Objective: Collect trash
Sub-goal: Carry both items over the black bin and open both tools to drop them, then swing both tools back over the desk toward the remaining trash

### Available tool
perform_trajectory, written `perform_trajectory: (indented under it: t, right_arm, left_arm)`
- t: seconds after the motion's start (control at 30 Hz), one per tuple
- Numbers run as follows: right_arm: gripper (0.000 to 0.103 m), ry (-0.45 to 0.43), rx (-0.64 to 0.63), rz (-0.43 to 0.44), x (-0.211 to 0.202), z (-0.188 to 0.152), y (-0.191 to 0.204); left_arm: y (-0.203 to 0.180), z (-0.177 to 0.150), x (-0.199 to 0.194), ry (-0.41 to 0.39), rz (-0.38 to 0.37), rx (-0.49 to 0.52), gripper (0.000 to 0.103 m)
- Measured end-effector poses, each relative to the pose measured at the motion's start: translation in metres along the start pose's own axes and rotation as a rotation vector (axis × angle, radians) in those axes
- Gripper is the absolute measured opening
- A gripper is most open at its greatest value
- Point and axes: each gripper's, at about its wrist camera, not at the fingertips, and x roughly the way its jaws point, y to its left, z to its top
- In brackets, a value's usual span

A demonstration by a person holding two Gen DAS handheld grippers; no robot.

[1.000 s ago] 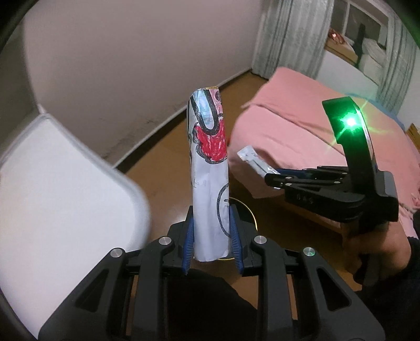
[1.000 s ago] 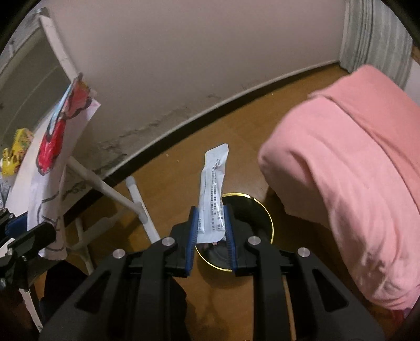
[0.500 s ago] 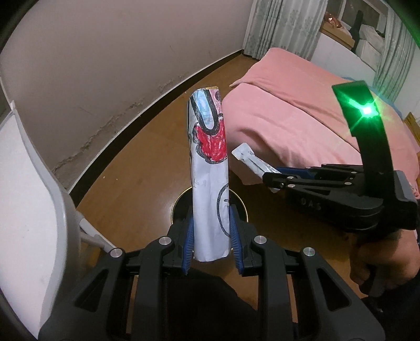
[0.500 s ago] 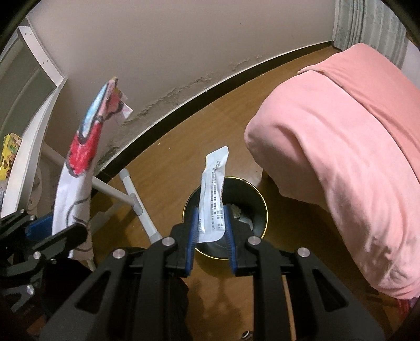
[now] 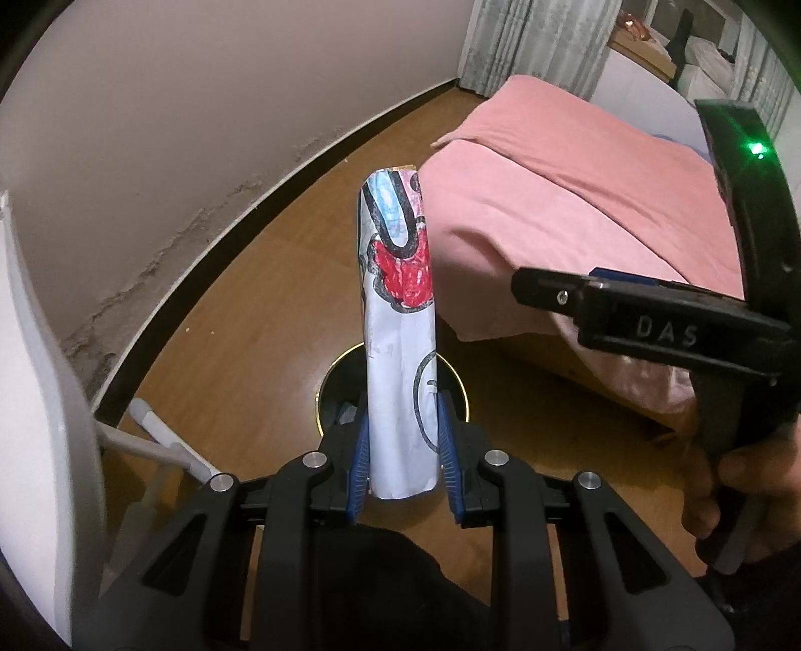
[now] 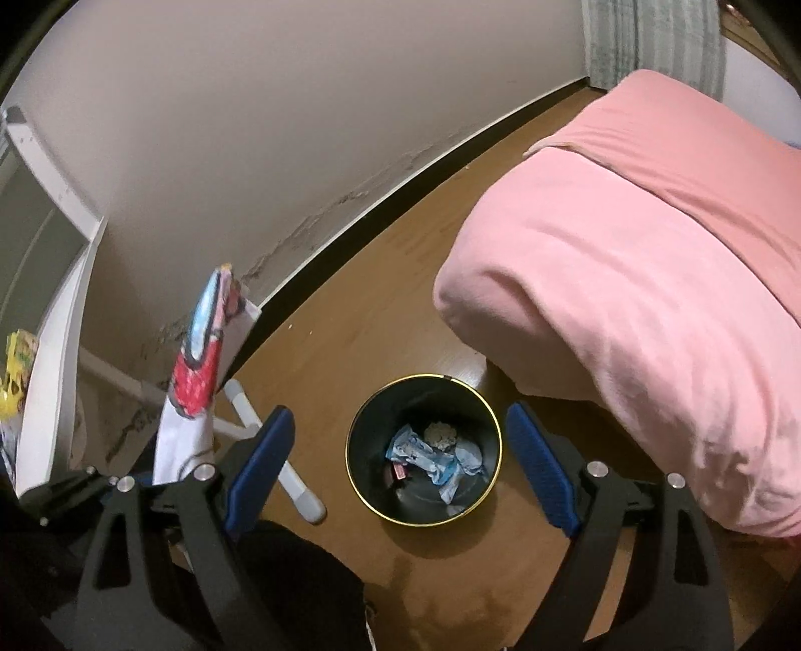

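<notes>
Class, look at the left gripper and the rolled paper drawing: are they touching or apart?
Touching. The left wrist view shows the left gripper with its blue pads pressed against both sides of the rolled paper drawing, holding it upright above the bin.

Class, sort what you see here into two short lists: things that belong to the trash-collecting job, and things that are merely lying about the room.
Part of the job:
- rolled drawing, held in the left gripper
- black bin with wrappers inside
- right gripper, jaws just opened, nothing between them

Just lying about:
- pink bed cover
- curtain
- white furniture
</notes>
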Motion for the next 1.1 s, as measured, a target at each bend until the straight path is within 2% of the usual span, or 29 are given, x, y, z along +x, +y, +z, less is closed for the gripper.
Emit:
perform_trajectory:
  t: [0.1, 0.17, 0.2, 0.57, 0.7, 0.73, 0.83, 0.9, 1.0, 1.1]
  right_arm:
    - [0.084, -0.028, 0.036, -0.006, -0.005, 0.003, -0.007]
    - [0.084, -0.051, 0.066, -0.007, -0.01, 0.005, -0.013]
    - [0.084, -0.056, 0.076, -0.005, -0.01, 0.007, -0.017]
    - [0.084, -0.043, 0.087, 0.008, -0.007, 0.008, -0.022]
    - [0.084, -0.051, 0.072, 0.001, -0.012, 0.007, -0.019]
    - [0.087, -0.054, 0.067, 0.001, -0.014, 0.007, -0.017]
    - [0.092, -0.074, 0.036, -0.001, -0.023, 0.009, -0.003]
    - [0.092, -0.09, -0.004, 0.005, -0.031, 0.009, 0.014]
    - [0.092, -0.111, -0.082, 0.049, -0.044, 0.009, 0.053]
    - [0.092, -0.123, -0.196, 0.107, -0.054, 0.004, 0.105]
  left_arm:
    - [-0.002, -0.001, 0.001, -0.003, -0.013, 0.014, 0.029]
    - [-0.002, 0.003, 0.004, -0.002, -0.013, 0.003, 0.05]
    - [-0.002, 0.005, 0.005, -0.006, -0.01, -0.003, 0.066]
    - [-0.003, 0.007, -0.008, -0.023, 0.012, -0.012, 0.069]
    - [-0.001, 0.007, -0.032, -0.062, 0.018, -0.021, 0.086]
    - [-0.001, 0.006, -0.042, -0.079, 0.018, -0.023, 0.09]
    - [0.006, -0.001, -0.08, -0.133, 0.038, -0.035, 0.094]
    - [0.02, -0.011, -0.108, -0.177, 0.066, -0.057, 0.096]
    - [0.061, -0.036, -0.157, -0.251, 0.147, -0.129, 0.096]
    - [0.125, -0.072, -0.199, -0.29, 0.28, -0.256, 0.096]
